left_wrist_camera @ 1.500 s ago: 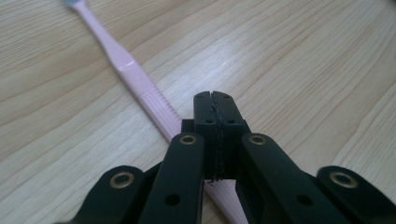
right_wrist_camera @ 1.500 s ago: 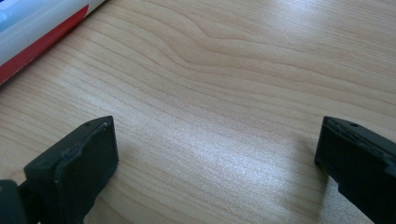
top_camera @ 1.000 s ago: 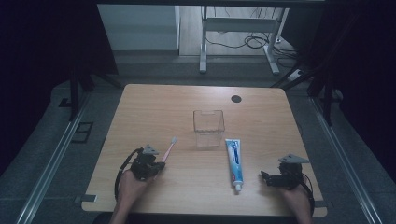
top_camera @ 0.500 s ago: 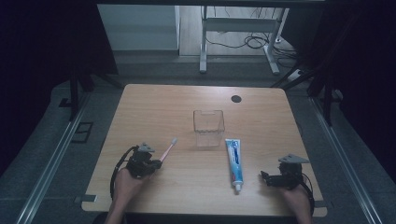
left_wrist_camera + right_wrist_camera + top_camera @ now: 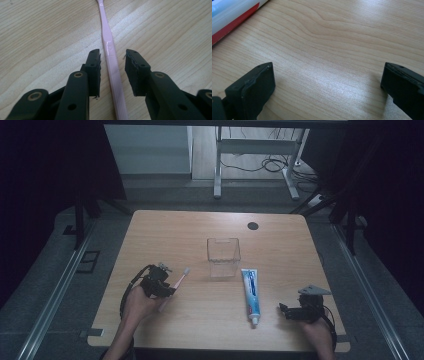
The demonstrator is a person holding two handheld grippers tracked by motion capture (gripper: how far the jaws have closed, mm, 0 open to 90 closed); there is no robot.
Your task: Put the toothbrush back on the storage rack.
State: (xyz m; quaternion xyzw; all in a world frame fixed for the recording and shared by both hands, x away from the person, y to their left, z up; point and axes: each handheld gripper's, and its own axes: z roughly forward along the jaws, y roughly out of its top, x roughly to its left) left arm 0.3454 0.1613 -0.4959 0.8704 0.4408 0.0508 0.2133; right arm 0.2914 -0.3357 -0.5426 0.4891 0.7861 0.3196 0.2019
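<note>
A pink toothbrush [image 5: 178, 281] lies on the wooden table [image 5: 280, 245], bristle end toward the clear plastic cup [image 5: 223, 256]. My left gripper [image 5: 169, 291] sits over its handle. In the left gripper view the handle [image 5: 110, 52] runs between the two pads [image 5: 94, 67], which stand apart from it on both sides; the jaws have just been opening. A toothpaste tube [image 5: 251, 293] lies right of the cup, cap toward me. My right gripper [image 5: 283, 310] rests low on the table right of the tube, jaws wide with nothing between them [image 5: 327, 82]. The tube's edge [image 5: 229, 17] shows at that view's upper left.
A small black round spot [image 5: 253, 226] marks the table's far right part. Dark curtains flank the table, and a metal frame with cables stands on the floor beyond it. Bare wood lies between the two grippers.
My left hand has shifted right and slightly away from me, bringing the gripper over the toothbrush handle. The right gripper, the cup and the toothpaste tube have not moved.
</note>
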